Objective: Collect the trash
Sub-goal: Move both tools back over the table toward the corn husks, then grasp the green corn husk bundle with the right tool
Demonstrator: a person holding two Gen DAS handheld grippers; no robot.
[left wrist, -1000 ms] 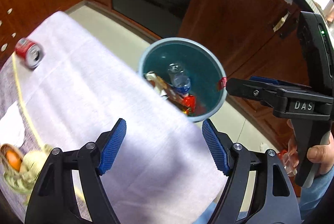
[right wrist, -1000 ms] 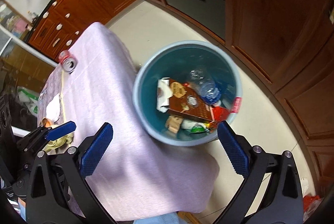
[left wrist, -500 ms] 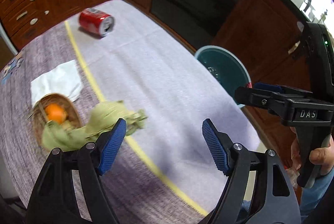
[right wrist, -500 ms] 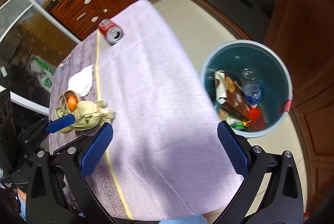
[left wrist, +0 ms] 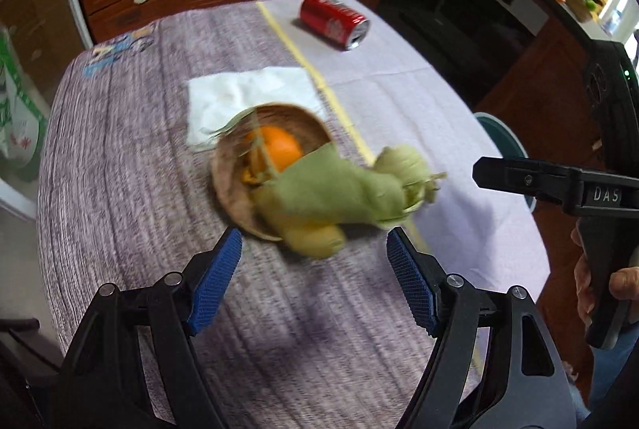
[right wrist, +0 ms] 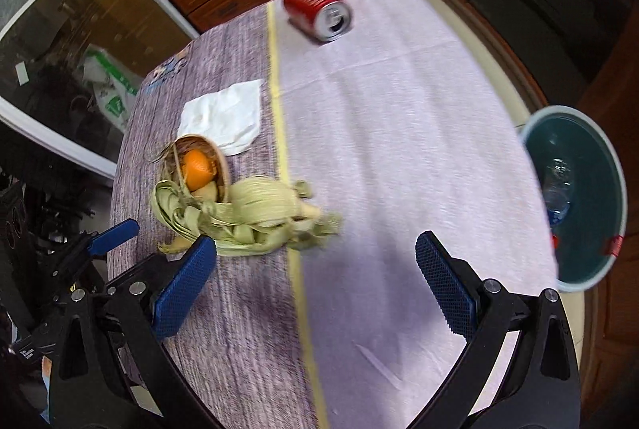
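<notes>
the only clear lettering is "das", in pale capitals on the black body of the right gripper, seen from the left wrist. the red can lying on its side on the table carries white script, but it is too blurred to read in either view. a white and green bag behind the glass door shows green printed marks that cannot be made out. nothing else bears readable text.
</notes>
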